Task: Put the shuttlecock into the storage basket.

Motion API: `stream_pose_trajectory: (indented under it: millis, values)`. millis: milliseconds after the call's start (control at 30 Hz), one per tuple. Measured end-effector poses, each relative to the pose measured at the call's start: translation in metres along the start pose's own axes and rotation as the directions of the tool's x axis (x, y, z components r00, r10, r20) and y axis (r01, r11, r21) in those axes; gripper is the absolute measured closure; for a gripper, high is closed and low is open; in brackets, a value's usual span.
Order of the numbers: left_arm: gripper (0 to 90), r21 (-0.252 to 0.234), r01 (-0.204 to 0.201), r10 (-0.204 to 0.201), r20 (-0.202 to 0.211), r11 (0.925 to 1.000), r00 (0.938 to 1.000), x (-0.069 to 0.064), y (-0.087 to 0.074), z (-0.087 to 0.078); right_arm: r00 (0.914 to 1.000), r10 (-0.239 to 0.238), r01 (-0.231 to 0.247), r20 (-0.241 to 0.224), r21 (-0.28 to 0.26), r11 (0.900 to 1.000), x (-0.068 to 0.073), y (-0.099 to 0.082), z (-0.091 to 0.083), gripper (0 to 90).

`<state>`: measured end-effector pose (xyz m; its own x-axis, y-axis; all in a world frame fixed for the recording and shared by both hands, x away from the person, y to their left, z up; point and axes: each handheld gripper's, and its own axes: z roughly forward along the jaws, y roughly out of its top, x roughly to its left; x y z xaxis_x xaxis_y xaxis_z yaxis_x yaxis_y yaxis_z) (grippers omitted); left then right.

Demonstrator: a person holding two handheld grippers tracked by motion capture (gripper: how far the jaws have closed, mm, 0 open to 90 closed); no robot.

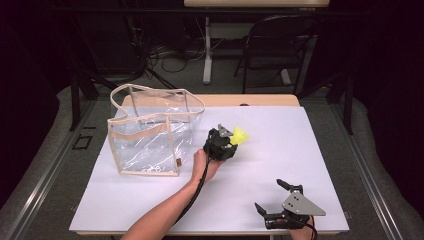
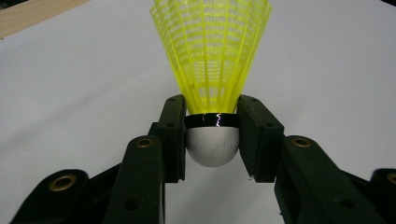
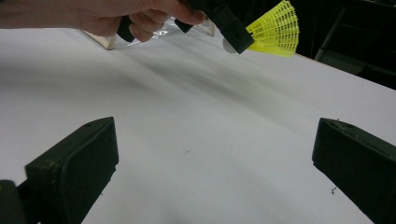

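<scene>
At the near right edge of the white table (image 1: 300, 150), the right gripper (image 1: 272, 196) rests low with its two black jaws spread wide and nothing between them. Farther in, near the table's middle, the left gripper (image 1: 231, 139) is clamped on the white rounded head of a yellow shuttlecock (image 2: 212, 70), whose mesh skirt fans away to the right. Just left of it, at the far left, stands a clear plastic bag (image 1: 150, 132) with beige trim.

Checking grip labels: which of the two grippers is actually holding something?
The left gripper: its jaws are shut on the yellow shuttlecock at its white cork base, beside the clear bag. The right gripper rests near the table's front edge, jaws wide open with nothing between them.
</scene>
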<state>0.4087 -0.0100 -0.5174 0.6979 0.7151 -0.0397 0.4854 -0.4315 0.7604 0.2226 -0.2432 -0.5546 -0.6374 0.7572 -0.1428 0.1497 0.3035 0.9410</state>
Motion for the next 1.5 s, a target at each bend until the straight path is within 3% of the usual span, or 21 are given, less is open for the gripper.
stream_pose_trajectory:
  millis: [800, 1500]
  values:
    - [64.3, 0.008, -0.053, 0.053, 0.017, 0.9986, 0.9985, 0.018, -0.004, -0.024, 1.0, 0.001, -0.001, -0.002, 0.002, 1.0, -0.001, -0.001, 0.001, 0.0]
    - [64.4, 0.026, -0.117, 0.116, 0.037, 0.9928, 0.9926, 0.023, 0.009, -0.042, 1.0, 0.0, 0.0, -0.003, 0.007, 1.0, 0.0, -0.001, 0.002, 0.0]
